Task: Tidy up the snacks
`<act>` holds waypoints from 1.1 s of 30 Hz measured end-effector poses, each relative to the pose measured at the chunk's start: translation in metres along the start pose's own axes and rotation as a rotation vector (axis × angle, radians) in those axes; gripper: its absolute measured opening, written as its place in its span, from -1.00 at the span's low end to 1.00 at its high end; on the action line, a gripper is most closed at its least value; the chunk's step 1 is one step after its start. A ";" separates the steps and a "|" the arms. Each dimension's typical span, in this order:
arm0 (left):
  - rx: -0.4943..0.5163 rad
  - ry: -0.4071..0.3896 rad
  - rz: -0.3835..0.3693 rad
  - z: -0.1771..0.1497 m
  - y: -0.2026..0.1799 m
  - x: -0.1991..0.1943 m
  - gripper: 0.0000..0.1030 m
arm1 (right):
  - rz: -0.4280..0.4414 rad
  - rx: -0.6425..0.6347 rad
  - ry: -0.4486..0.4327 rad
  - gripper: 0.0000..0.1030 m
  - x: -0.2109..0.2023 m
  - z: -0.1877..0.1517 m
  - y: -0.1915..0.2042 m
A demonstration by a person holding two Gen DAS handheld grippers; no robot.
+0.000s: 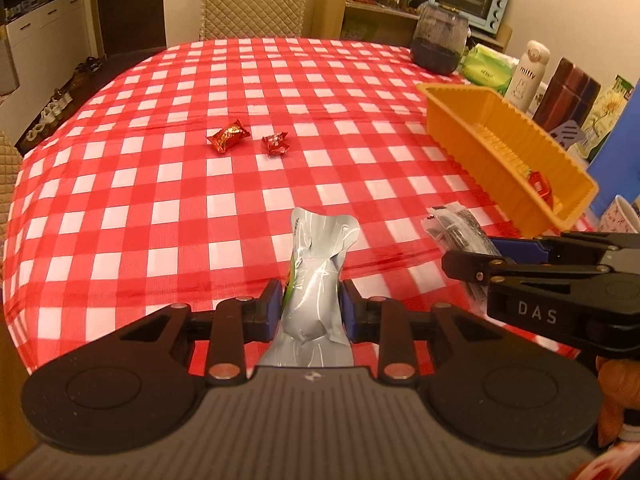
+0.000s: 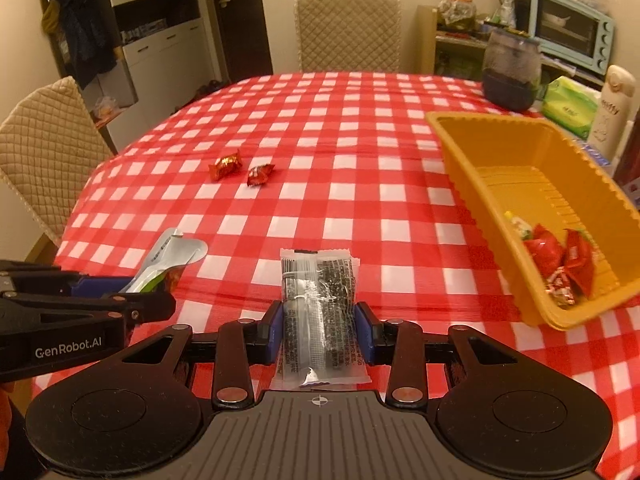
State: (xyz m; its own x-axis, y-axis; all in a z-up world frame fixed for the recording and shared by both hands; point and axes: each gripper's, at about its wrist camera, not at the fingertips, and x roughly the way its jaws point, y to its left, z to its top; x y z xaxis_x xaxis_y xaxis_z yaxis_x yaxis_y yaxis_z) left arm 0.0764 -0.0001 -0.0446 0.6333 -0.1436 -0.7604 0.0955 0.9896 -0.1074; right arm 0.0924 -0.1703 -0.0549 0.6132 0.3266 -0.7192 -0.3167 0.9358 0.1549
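Left claw (image 1: 310, 304): clenched on a silver pouch (image 1: 320, 272), its blue pads pressing the pouch's narrow waist from both sides; the pouch stood up between the fingers, clear of the desk (image 1: 160, 200), which suited carrying rather than sliding.
Right claw (image 2: 320, 328): clenched on a clear packet with dark print (image 2: 318, 312), gripped across its width so the packet hung lengthways along the fingers.
Why both were loaded: each hand seemed to have taken one snack so two could go over in one trip.
Orange basket (image 2: 472, 184): sat at the right side of the desk, open side up; several red-wrapped snacks (image 2: 560, 264) already lay in its near end, so it looked like the collecting place.
Red candies (image 1: 229, 136) (image 1: 275, 143): two lay side by side near the desk's middle, apart from both claws and from the basket, not yet gathered.
Next step, as judged: the right claw was nearer the basket and would likely drop first.
Risk: the slick pouch might slip from so narrow a pinch.
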 end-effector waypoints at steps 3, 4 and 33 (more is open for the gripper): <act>-0.007 -0.016 0.002 -0.001 -0.006 -0.012 -0.46 | -0.003 0.001 -0.018 -0.26 -0.015 -0.001 0.001; -0.010 -0.020 0.002 -0.001 -0.008 -0.016 -0.46 | -0.004 0.001 -0.023 -0.26 -0.019 -0.001 0.001; 0.022 -0.054 -0.081 0.017 -0.063 -0.034 -0.46 | -0.077 0.082 -0.097 -0.26 -0.075 0.003 -0.041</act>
State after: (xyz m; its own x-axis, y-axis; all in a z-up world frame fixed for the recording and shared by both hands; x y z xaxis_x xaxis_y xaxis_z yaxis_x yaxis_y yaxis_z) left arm 0.0619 -0.0581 -0.0012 0.6635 -0.2238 -0.7139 0.1643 0.9745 -0.1528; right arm 0.0617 -0.2328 -0.0052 0.7019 0.2611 -0.6627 -0.2083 0.9650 0.1595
